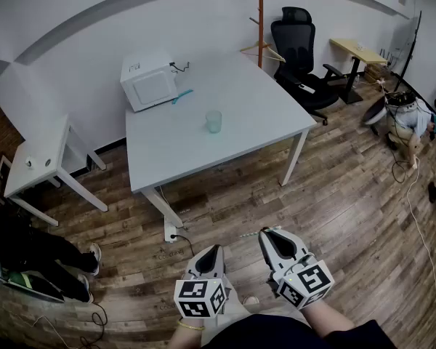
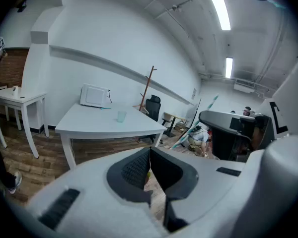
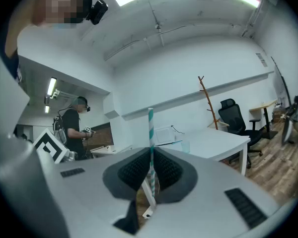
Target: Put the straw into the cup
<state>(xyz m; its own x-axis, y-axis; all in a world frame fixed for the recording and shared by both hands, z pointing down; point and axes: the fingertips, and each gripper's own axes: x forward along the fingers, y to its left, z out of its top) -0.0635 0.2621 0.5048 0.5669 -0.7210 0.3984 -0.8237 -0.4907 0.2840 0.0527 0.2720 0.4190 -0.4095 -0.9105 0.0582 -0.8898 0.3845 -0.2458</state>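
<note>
Closest to cam, bottom of head view: L gripper (image 1: 211,253) and R gripper (image 1: 267,238), side by side, both held low over wood floor (image 1: 334,195), well apart from table (image 1: 240,100).

Left gripper view: L gripper (image 2: 150,153) clenched, pads meeting, nothing seen between them.

Right gripper view: R gripper (image 3: 150,155) clamped on straw (image 3: 150,128). Teal/white stripes, roughly upright, pinched low on its length w/ most of it sticking up past the jaws. Barely legible in head view, so no call on it there.

Cup (image 1: 214,121): pale, see-thru, upright, alone near mid-table, apart from white box (image 1: 149,80) at far-left corner. Also small in both gripper views, e.g. cup (image 3: 185,146) just right of the straw, on the tabletop. Contents too small to tell.

Progress, as a judgement: early stage.
- Done: straw in hand, grip looks firm.
- Not yet done: everything at the cup. Straw nowhere near it, cup untouched.
- Left to do: close the gap to the table, bring straw tip over cup mouth, lower in, let go.

L gripper free, prob usable to steady the cup if needed; light plastic cup likely to tip if nudged at the rim.
</note>
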